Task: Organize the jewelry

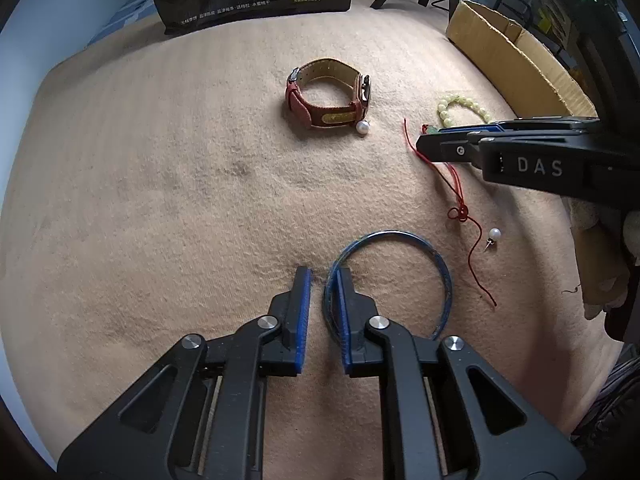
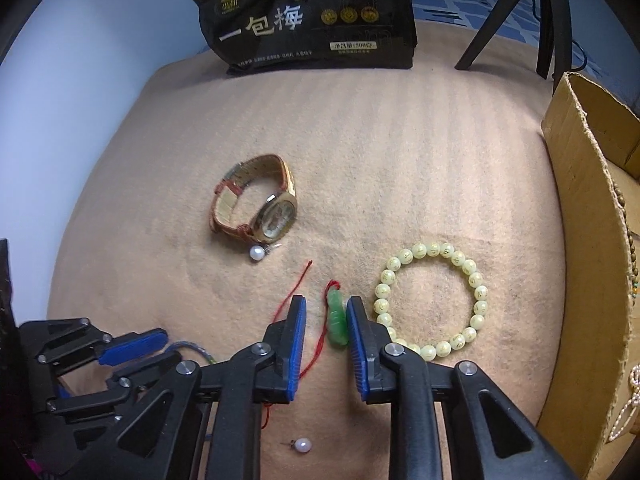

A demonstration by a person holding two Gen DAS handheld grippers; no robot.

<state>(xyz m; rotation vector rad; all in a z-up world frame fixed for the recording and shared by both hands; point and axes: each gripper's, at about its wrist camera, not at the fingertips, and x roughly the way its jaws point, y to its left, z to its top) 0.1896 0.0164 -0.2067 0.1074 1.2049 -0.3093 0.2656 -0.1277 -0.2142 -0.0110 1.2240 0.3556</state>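
Probably a home room: a tan blanket covers the surface, with a snack bag, cardboard box and tripod along its far edge.

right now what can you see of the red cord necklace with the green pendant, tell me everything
The necklace is a thin red cord threaded through a small, glossy, jade-like green pendant. It lies loose on the tan blanket, its cord trailing in curves with a small knot. The pendant lies flat between the open fingers of the right gripper, close beside one pad, not clamped. The bead bracelet lies just beside it.
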